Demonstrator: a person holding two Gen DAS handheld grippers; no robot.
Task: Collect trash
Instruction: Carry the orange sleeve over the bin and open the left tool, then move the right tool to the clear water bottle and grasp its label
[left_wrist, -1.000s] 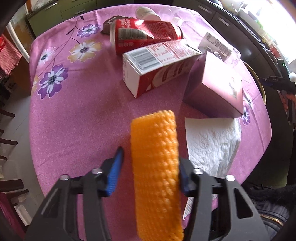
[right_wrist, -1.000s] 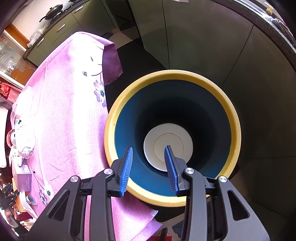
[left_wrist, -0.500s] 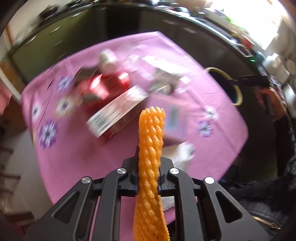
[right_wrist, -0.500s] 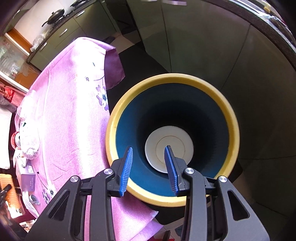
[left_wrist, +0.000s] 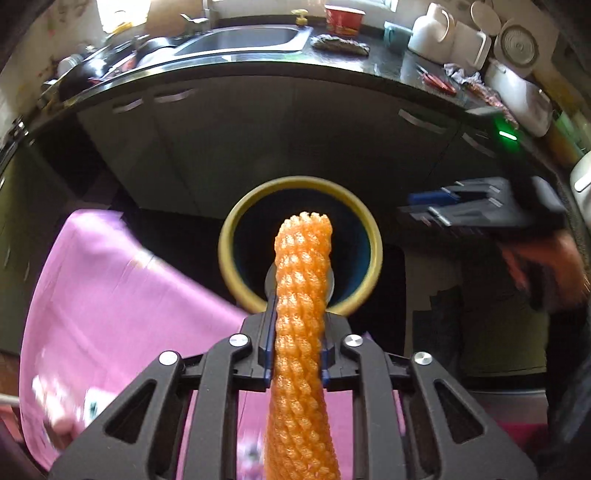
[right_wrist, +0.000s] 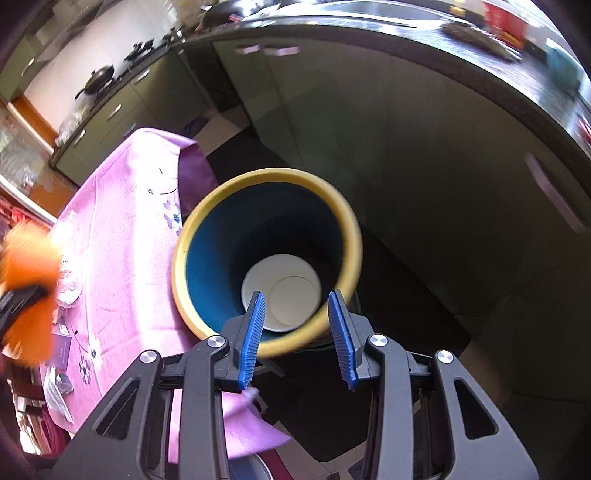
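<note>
An orange foam net (left_wrist: 301, 295) stands up between the pads of my left gripper (left_wrist: 297, 332), squeezed thin; the jaws are opening slightly while still pressing on it. Beyond the net's tip sits the yellow-rimmed, blue-lined bin (left_wrist: 236, 225) on the floor beside the table. In the right wrist view the same bin (right_wrist: 207, 206) lies below my right gripper (right_wrist: 296, 295), which is open with nothing between its fingers. A white disc (right_wrist: 280, 284) lies at the bin's bottom. The orange net (right_wrist: 29, 258) shows blurred at the left edge. My right gripper (left_wrist: 461, 206) appears blurred right of the bin.
The pink flowered tablecloth (right_wrist: 122, 221) hangs next to the bin, with a small purple box (right_wrist: 62, 349) and clear plastic (right_wrist: 68, 284) on it. Dark kitchen cabinets (left_wrist: 295, 129) and a counter with a sink (left_wrist: 243, 37) stand behind the bin.
My left gripper closed on the orange net, then swung away from the cartons on the table to face the bin. My right gripper shifted, so the bin now sits further left in its view.
</note>
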